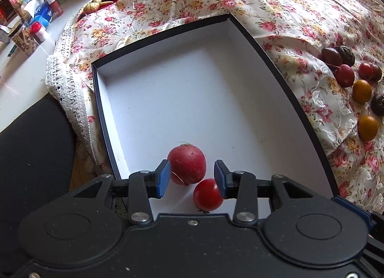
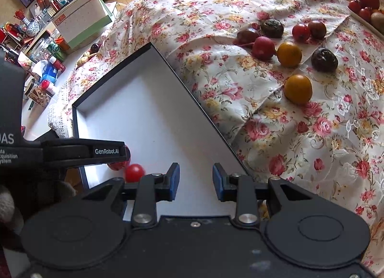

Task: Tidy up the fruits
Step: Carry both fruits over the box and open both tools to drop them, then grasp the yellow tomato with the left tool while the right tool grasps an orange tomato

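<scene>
Left gripper [image 1: 192,178] gapes over radish [image 1: 186,164], stem end away; right gripper [image 2: 196,179] open.

Both wrist views close above the shared white box [image 1: 182,100], facing forward-down.

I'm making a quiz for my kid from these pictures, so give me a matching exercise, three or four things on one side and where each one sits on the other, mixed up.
Things
1. small red tomato
2. two orange-yellow tomatoes
3. right gripper
4. blue tissue pack

Places
A. on the floral cloth, outside the box
B. open over bare box floor, holding nothing
C. on the white counter past the cloth's lace edge
D. inside the box, beside the big red radish

Pairs: 1-D, 2-A, 3-B, 4-C
</scene>
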Motion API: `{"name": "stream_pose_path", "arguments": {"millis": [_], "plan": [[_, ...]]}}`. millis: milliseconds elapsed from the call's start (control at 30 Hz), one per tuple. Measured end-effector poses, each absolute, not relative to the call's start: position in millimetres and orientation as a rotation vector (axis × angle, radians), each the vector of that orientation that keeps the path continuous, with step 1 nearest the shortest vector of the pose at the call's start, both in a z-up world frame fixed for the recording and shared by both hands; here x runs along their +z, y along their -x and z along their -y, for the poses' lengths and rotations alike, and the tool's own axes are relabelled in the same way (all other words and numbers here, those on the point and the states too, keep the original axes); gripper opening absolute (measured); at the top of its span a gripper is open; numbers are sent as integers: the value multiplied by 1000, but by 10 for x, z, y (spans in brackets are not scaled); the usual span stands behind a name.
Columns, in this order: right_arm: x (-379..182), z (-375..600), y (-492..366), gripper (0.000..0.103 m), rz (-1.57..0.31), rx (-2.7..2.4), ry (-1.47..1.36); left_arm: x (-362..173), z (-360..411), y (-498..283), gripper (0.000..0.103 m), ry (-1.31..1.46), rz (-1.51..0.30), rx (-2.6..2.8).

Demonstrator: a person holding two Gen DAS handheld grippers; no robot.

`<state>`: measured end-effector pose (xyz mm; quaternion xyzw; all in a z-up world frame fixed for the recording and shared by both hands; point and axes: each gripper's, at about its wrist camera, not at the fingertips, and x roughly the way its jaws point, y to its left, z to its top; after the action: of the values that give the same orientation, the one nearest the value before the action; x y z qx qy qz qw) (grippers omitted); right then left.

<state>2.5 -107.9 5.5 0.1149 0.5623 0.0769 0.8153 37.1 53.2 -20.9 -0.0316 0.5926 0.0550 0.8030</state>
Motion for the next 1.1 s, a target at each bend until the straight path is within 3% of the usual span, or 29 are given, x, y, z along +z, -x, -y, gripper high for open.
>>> {"name": "stream_pose_path", "arguments": {"millis": [433, 733, 1100], "plan": [[104, 1204, -59, 34, -1253, 167, -278, -221, -514, -373, 48, 68, -1289, 97], [330, 1993, -287, 36, -1163, -43, -360, -187, -419, -370, 48, 48, -1274, 72], [188, 2561, -587, 38, -1126, -132, -421, -104, -214, -336, 48, 36, -1240, -22]]}}
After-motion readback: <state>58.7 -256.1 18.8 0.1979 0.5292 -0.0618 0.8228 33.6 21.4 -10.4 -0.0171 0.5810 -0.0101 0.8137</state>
